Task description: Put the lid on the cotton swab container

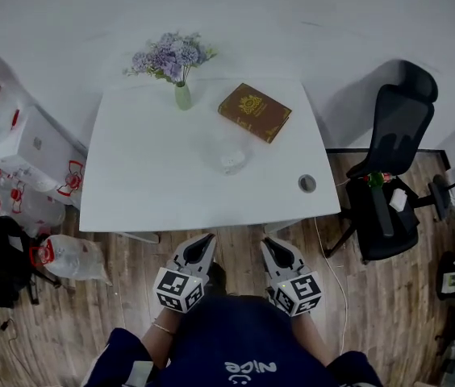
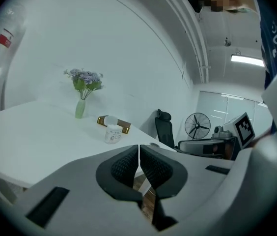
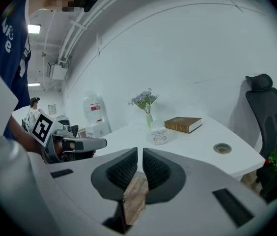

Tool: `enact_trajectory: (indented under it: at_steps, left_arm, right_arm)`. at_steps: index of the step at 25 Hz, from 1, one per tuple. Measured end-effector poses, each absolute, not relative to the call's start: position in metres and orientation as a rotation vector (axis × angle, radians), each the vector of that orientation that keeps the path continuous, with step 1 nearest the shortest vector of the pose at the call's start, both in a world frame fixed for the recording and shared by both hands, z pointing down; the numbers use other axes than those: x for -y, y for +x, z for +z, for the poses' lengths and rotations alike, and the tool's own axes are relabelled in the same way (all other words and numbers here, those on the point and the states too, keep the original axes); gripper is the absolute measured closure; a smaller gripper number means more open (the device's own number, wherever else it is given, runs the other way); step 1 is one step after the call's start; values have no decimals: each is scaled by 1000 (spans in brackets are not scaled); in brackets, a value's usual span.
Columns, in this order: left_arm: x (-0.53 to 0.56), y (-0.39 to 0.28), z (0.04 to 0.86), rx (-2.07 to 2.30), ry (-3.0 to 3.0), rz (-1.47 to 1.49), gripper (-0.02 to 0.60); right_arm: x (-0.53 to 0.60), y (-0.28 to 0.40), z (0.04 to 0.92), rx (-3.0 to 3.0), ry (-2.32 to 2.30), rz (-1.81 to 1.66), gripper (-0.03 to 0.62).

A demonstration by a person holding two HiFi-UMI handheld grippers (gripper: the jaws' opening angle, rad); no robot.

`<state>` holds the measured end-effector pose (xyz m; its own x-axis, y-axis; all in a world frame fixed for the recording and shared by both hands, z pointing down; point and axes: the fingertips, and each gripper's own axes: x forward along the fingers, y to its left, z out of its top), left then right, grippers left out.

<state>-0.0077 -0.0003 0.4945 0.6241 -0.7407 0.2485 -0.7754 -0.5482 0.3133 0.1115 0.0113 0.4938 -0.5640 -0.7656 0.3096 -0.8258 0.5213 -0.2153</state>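
The cotton swab container (image 1: 231, 159) is a small, pale, translucent tub near the middle of the white table (image 1: 131, 192). It also shows small and far off in the left gripper view (image 2: 112, 133) and the right gripper view (image 3: 159, 136). A paler round piece sits at its top; I cannot tell whether that is the lid or whether it rests on the tub. My left gripper (image 1: 206, 241) (image 2: 139, 146) and right gripper (image 1: 269, 245) (image 3: 140, 150) hang side by side below the table's near edge, well short of the container. Both are shut with nothing between the jaws.
A vase of purple flowers (image 1: 181, 93) stands at the table's far edge, a brown book (image 1: 254, 111) to its right. A round cable hole (image 1: 307, 184) marks the near right corner. A black office chair (image 1: 393, 156) stands right of the table; boxes and bags (image 1: 26, 168) crowd the left.
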Motion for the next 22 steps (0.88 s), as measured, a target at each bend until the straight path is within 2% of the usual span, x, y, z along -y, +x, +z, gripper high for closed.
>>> enact_trajectory:
  at_steps: [11, 22]
  left_arm:
    - [127, -24, 496, 1035, 2540, 135, 558]
    - [174, -38, 495, 1023, 2542, 142, 558]
  right_arm:
    - [102, 90, 491, 2508, 1482, 509, 537]
    - [155, 96, 477, 2493, 1553, 491, 537]
